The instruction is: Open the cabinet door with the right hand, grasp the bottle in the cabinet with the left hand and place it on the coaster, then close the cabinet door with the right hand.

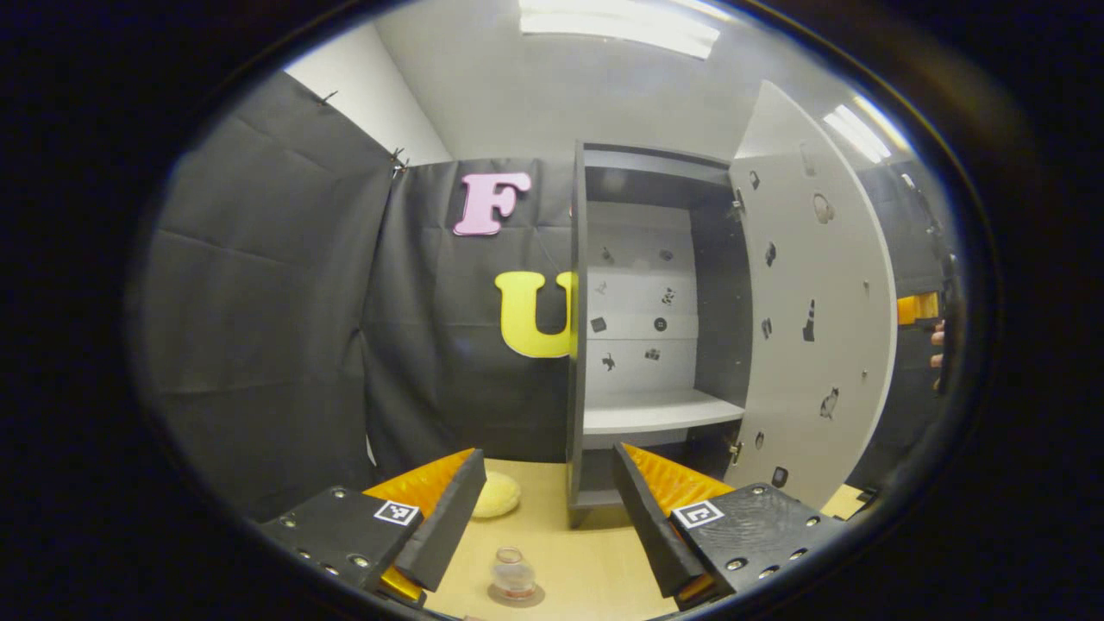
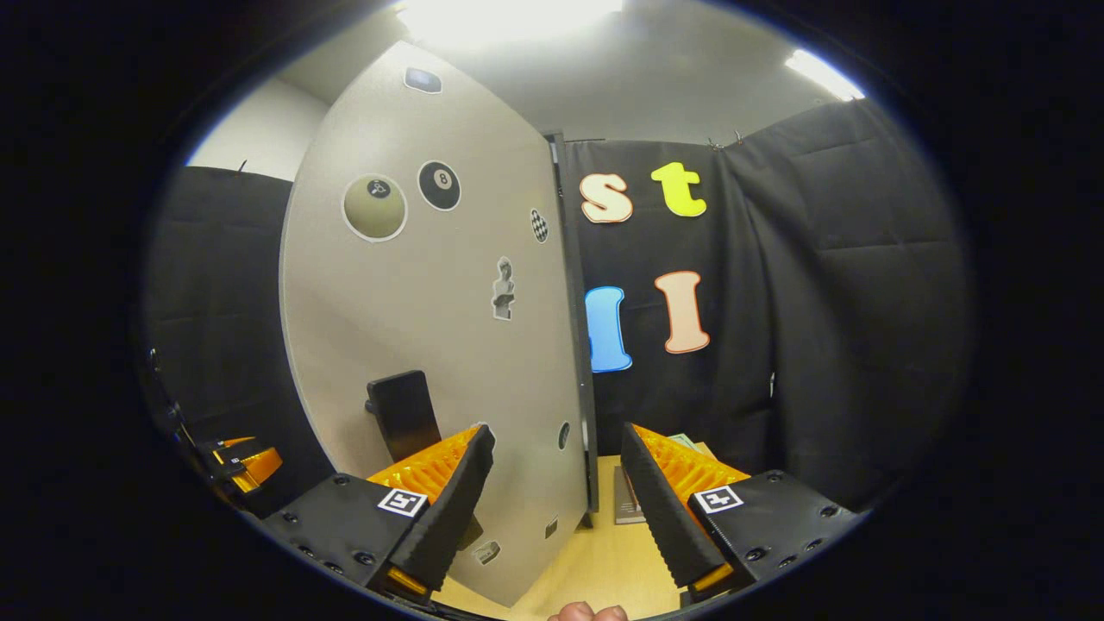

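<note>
Bottle [image 1: 512, 572] on coaster [image 1: 517, 595], cabinet door [image 1: 811, 319] open

The wooden table [image 1: 595, 569] carries the cabinet [image 1: 576, 345], a yellow sponge [image 1: 496, 496] and the bottle [image 1: 512, 572] (standing on its coaster [image 1: 516, 595]).

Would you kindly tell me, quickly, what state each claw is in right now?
Left claw: open, holding nothing, above the bottle on the coaster.
Right claw: open, holding nothing, facing the open cabinet door.

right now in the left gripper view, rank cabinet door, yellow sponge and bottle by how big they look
1. cabinet door, by far the largest
2. yellow sponge
3. bottle, on its coaster; it looks close to the sponge in size and sits nearer the camera, so that order is unsure
</note>
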### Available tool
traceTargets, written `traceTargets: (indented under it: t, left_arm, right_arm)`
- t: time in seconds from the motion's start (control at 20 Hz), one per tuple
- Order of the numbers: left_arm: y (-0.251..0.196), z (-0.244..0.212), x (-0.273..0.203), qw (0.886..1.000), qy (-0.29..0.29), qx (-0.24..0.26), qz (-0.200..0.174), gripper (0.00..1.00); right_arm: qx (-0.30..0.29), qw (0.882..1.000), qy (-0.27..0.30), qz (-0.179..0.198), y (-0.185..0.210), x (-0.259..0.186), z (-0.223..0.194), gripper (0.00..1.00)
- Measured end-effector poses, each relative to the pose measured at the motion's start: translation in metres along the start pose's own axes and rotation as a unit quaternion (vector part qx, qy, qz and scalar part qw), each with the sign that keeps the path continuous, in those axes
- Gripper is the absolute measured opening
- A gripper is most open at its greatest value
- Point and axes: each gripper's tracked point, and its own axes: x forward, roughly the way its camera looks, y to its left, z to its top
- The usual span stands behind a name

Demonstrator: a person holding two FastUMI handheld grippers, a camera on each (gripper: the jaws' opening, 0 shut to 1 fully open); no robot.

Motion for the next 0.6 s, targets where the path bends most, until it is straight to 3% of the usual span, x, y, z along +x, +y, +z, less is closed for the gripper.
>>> traceTargets:
  t: [0.05,0.3,0.35,0.4,0.45,0.55,0.6]
  left_arm:
    - [0.006,-0.003,0.000,1.000,0.002,-0.001,0.002,0.86]
    - [0.030,-0.011,0.000,1.000,0.009,0.006,0.012,0.86]
    - [0.034,-0.013,0.000,1.000,0.009,0.007,0.013,0.86]
    - [0.037,-0.015,0.000,1.000,0.010,0.005,0.013,0.86]
    - [0.040,-0.016,0.000,1.000,0.011,0.003,0.013,0.86]
    - [0.046,-0.019,0.002,1.000,0.012,-0.001,0.014,0.86]
    - [0.049,-0.020,0.002,1.000,0.014,-0.001,0.015,0.86]
  right_arm:
    - [-0.001,1.000,0.002,0.004,0.007,0.003,0.000,0.96]
    - [-0.006,1.000,0.004,0.024,0.042,0.019,-0.003,0.89]
    - [-0.003,1.000,0.005,0.029,0.050,0.024,-0.004,0.97]
    - [-0.001,0.999,0.006,0.035,0.058,0.028,-0.005,0.97]
    - [0.000,0.999,0.008,0.041,0.065,0.033,-0.005,0.89]
    - [-0.006,0.998,0.016,0.057,0.081,0.045,-0.007,0.89]
    - [-0.011,0.998,0.019,0.062,0.086,0.050,-0.007,0.97]
